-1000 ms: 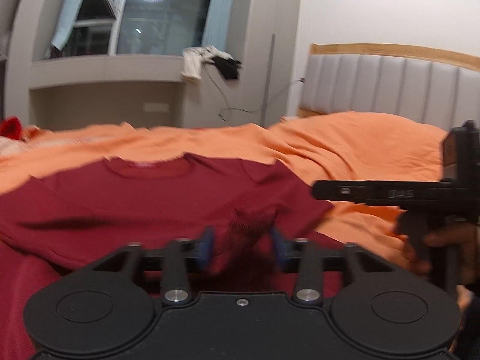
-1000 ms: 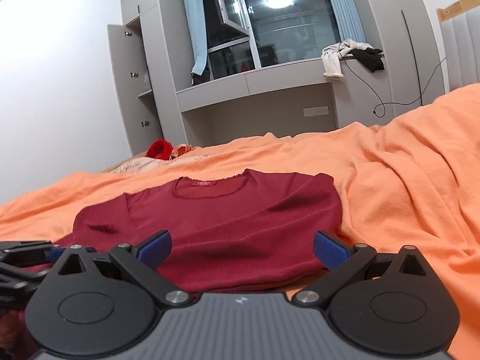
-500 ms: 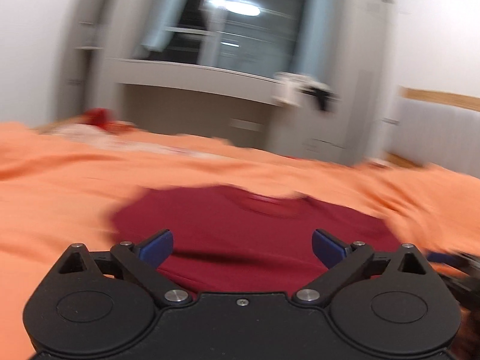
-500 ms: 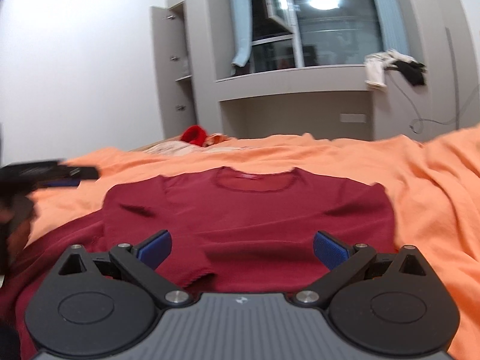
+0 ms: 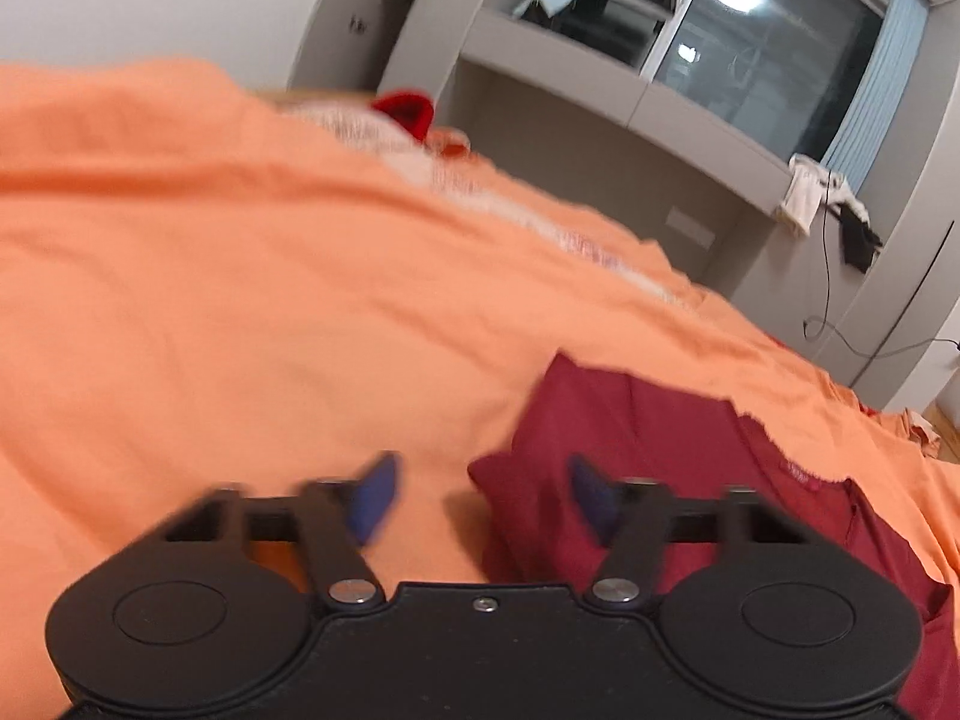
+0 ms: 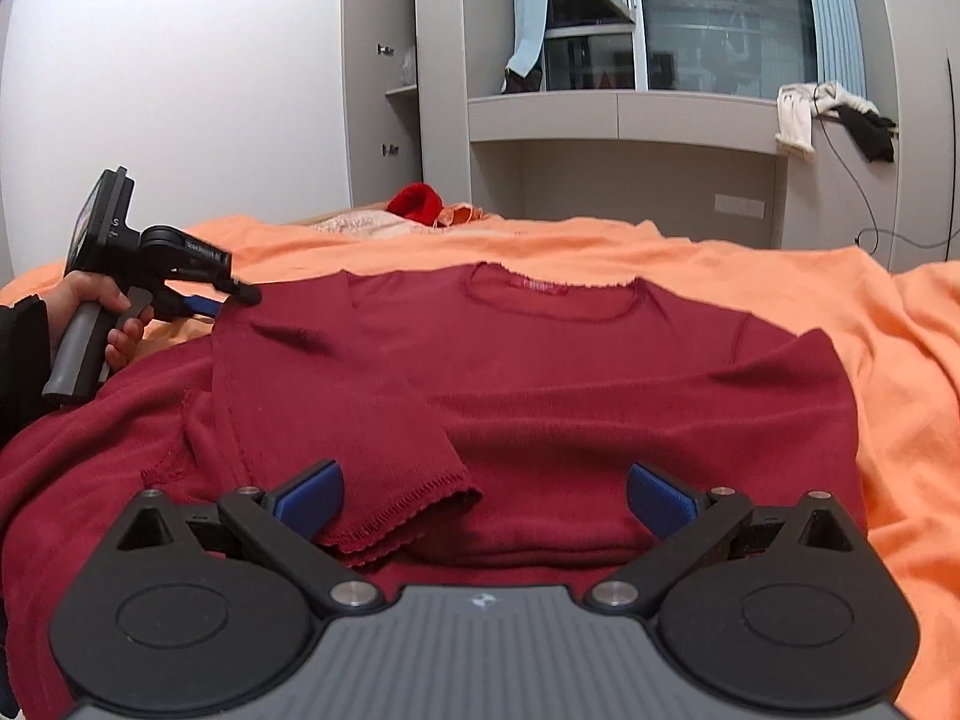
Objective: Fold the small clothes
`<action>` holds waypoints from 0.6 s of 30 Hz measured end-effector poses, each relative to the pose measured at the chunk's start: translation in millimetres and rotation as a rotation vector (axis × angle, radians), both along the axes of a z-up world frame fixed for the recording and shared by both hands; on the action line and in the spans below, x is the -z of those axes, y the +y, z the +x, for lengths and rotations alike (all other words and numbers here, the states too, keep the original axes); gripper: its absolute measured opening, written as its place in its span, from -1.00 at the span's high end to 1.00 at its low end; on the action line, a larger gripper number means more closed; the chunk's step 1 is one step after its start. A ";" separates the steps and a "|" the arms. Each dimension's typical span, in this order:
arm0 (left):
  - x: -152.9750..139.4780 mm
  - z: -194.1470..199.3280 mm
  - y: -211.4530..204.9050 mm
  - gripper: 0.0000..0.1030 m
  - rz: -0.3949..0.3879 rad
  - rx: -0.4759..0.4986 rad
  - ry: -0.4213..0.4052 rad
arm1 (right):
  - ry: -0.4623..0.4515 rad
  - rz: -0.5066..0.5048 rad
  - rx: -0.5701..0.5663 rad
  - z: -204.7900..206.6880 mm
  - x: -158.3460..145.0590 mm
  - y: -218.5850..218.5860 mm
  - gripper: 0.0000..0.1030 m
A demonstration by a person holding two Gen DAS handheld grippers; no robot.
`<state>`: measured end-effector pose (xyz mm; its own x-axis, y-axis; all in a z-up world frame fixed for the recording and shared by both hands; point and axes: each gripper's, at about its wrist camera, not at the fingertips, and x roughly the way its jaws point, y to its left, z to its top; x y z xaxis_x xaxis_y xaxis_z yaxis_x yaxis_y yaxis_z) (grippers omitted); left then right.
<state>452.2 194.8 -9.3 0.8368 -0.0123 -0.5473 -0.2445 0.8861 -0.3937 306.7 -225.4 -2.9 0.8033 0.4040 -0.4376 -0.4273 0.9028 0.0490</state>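
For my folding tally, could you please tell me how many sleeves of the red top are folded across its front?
1: the sleeve on the picture's left lies folded across the top. The other sleeve cannot be seen; it may be tucked underneath.

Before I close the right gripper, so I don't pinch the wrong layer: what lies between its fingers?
In the right wrist view, the folded-in sleeve's cuff of the dark red top lies between the open right gripper.

Your shirt (image 6: 540, 372) lies flat on the bedspread (image 6: 900, 360) at the centre of the right wrist frame, collar away from you, one sleeve (image 6: 336, 420) folded across its lower left. Your left gripper (image 6: 234, 300) sits at the frame's left edge, at the shirt's shoulder. Behind the bed stands a window shelf (image 6: 618, 114), upper centre, with a cupboard (image 6: 384, 78) to its left.
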 end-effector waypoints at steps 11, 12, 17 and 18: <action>12.7 -1.3 2.8 0.70 -0.022 -0.043 0.040 | 0.036 0.008 0.012 -1.1 3.9 -8.0 -0.99; 11.7 -2.6 4.0 0.66 -0.036 -0.037 0.035 | 0.033 0.009 0.012 -2.3 3.8 -8.8 -0.99; -0.9 -26.7 7.7 -0.13 -0.090 -0.024 -0.002 | -0.005 0.035 0.000 -12.5 0.2 -15.0 -0.99; -4.6 -33.9 6.0 -0.19 -0.079 -0.025 -0.010 | -0.018 0.042 -0.003 -16.0 -1.1 -16.4 -0.99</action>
<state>418.3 200.8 -4.6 0.8427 -0.0338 -0.5374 -0.2623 0.8459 -0.4644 290.7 -241.8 -1.8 0.8098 0.4237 -0.4059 -0.4309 0.8990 0.0788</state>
